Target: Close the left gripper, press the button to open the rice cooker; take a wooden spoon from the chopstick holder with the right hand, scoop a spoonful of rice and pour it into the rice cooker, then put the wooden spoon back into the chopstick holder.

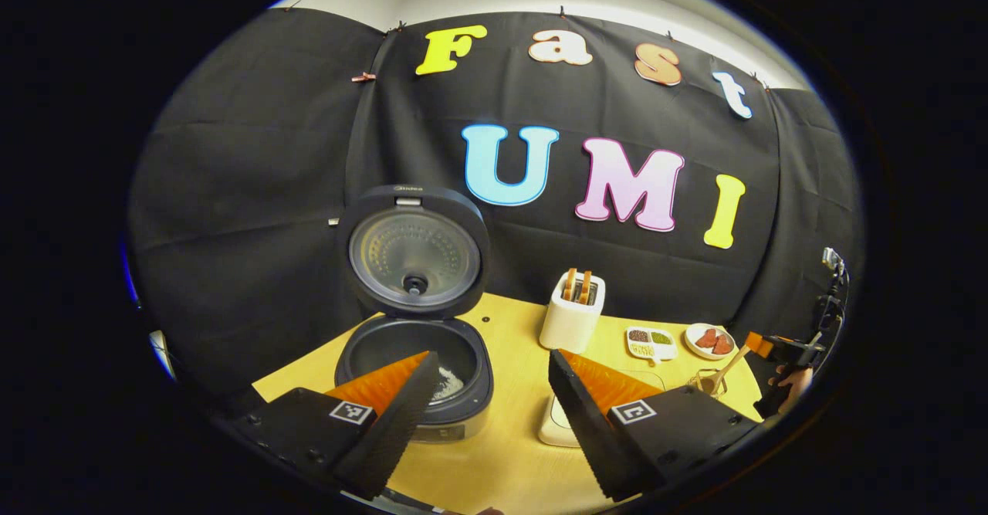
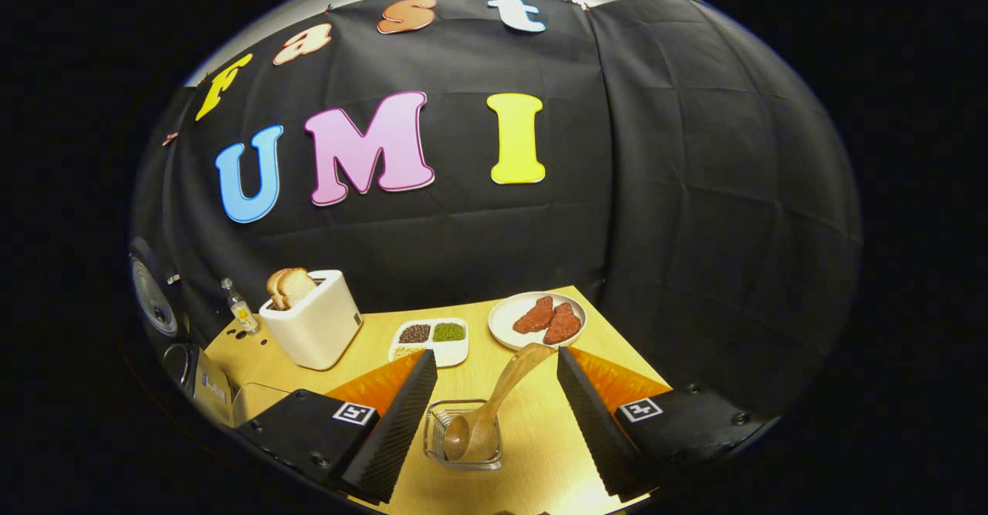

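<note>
Both tongs stand open and hold nothing. In the right gripper view the right tongs [image 2: 494, 415] have their jaws spread wide, one to each side of the chopstick holder [image 2: 463, 438], a small clear container on the desk [image 2: 540, 453]. The wooden spoon [image 2: 494, 399] rests in that holder, bowl down, its handle leaning up and away between the jaws, touching neither finger. In the left gripper view the left tongs [image 1: 490, 403] are likewise parted, hanging just in front of the rice cooker [image 1: 417, 376].

Taking the rice cooker as the landmark: its lid [image 1: 415, 256] stands upright and fully raised, so the button step looks done, and a little white rice [image 1: 448, 382] shows in the pot. With the spoon sitting in the holder and free of the jaws, the task appears to be either at its very end, spoon returned, or just short of the pick-up; the rice in the pot leans me toward the end, though I cannot be sure.

Right of the cooker stands a white toaster [image 1: 573, 314] with bread slices. Farther right are a divided dish of beans [image 1: 651, 341] and a plate of red meat pieces [image 1: 710, 341], then the holder with the spoon, the right tongs beside it.
</note>
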The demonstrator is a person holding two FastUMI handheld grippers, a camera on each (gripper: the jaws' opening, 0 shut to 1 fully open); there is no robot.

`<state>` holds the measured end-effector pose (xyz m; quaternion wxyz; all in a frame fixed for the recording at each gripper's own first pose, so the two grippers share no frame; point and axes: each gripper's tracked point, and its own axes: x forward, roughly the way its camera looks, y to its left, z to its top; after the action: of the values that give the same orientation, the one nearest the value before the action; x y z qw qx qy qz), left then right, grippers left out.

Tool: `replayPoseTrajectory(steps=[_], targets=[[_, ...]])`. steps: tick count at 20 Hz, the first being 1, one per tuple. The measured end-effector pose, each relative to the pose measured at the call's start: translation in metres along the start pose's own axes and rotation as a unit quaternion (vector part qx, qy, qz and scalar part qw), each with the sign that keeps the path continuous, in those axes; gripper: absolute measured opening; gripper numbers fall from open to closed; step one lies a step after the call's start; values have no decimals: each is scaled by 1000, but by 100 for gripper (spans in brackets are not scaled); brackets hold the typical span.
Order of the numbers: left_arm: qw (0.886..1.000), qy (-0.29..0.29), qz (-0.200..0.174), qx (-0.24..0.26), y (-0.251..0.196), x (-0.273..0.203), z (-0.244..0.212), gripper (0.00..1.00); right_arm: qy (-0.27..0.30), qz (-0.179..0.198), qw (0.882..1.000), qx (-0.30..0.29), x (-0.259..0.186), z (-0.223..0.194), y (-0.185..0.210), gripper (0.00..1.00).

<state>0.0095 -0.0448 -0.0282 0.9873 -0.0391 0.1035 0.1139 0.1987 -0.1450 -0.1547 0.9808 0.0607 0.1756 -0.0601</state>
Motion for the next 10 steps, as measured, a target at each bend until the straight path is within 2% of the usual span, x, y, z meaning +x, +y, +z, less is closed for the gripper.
replayPoseTrajectory(steps=[4, 8, 10], targets=[[999, 47, 8, 6, -21, 0, -28, 96, 62, 4, 997, 43, 37, -35, -2, 97], [998, 62, 0, 26, -45, 9, -33, 96, 110, 22, 990, 88, 68, -64, 10, 98], [997, 73, 0, 33, -55, 14, -35, 96, 122, 23, 987, 102, 80, -73, 10, 95]])
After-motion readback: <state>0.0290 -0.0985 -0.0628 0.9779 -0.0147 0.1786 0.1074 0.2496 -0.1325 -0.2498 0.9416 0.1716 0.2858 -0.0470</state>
